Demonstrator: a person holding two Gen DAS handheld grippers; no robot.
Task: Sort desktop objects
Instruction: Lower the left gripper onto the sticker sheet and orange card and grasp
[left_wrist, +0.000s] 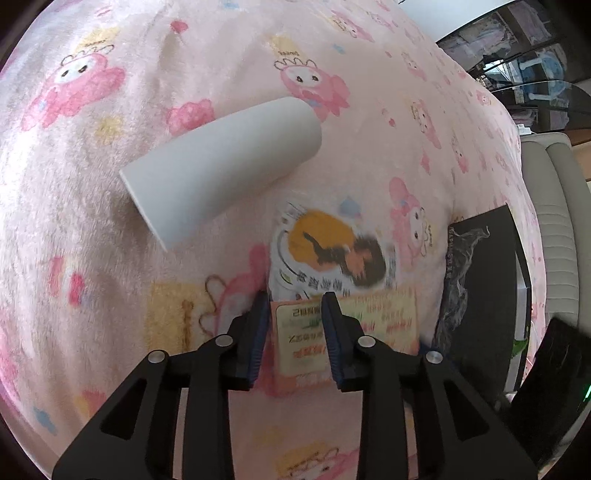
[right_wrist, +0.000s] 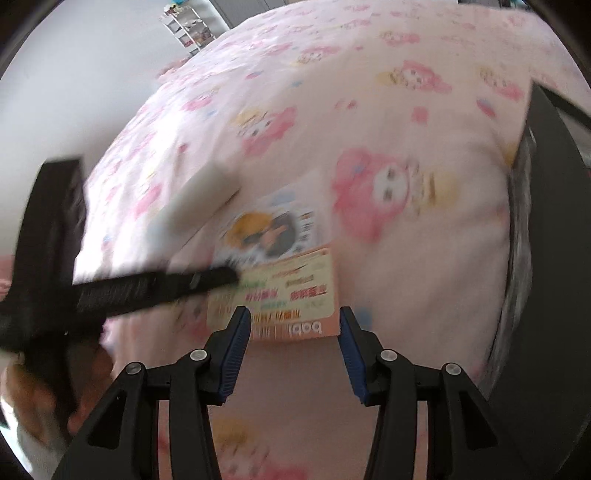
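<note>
Blue-padded and black-framed, the left gripper (left_wrist: 293, 314) points steeply down at the orange card (left_wrist: 347, 332); its jaws stand slightly apart, one pad at the card's left edge and the other over its face, and whether either pad presses it cannot be told. The right gripper (right_wrist: 293, 325) has its jaws parted wider, the card's (right_wrist: 280, 295) near edge lying between the tips, with no visible pinch. In the right view the left gripper's dark fingers (right_wrist: 159, 286) reach across to the card's left side, blurred. Just beyond the card lies a white pack (left_wrist: 328, 254) printed with an orange disc, touching or overlapping it. Farther off, a white cup (left_wrist: 225, 170) lies on its side. All rest on a pink cartoon-print blanket (left_wrist: 110, 295). A black book (left_wrist: 480, 295) sits at the blanket's right edge.
</note>
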